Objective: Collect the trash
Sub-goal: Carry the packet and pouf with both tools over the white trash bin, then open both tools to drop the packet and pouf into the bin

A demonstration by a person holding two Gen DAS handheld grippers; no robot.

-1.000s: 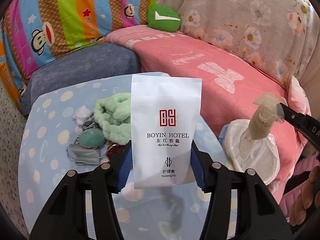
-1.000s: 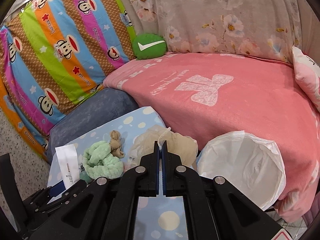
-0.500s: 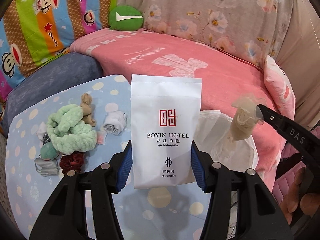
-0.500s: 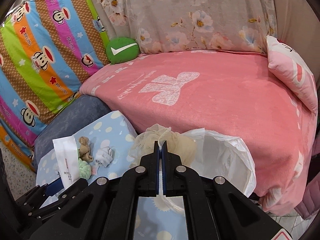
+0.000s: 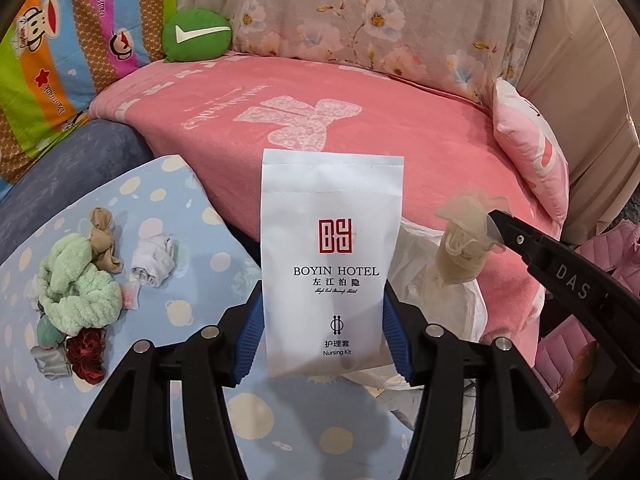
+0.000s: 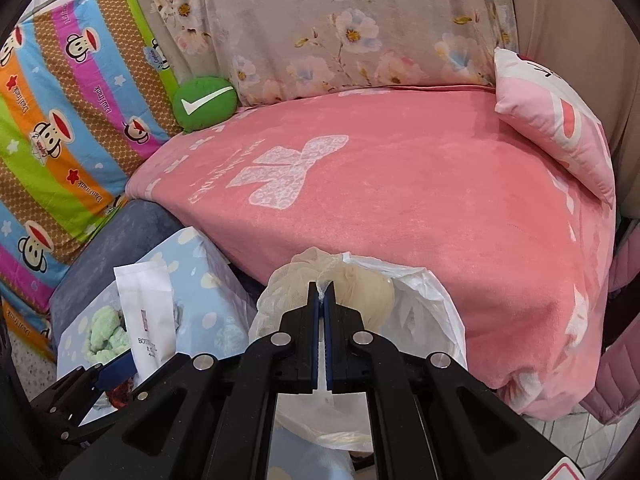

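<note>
Left tool (image 5: 324,336): clamps upright white paper hotel sachet (image 5: 332,264). Right tool (image 6: 322,300): pinches beige mesh bath pouf (image 6: 352,288) above white plastic bin liner (image 6: 432,300).

Table (image 5: 200,420) before sofa (image 5: 400,128); bag (image 5: 420,260) right of table.

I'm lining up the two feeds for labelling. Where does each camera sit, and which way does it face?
Left wrist: on the left gripper, looking down past its held hotel nursing kit packet to the pink sofa; fingertips show lower right.
Right wrist: on the right gripper, facing the white trash bag, pinching a beige mesh puff.
Shared: packet, puff, bag, green check-mark cushion.
</note>
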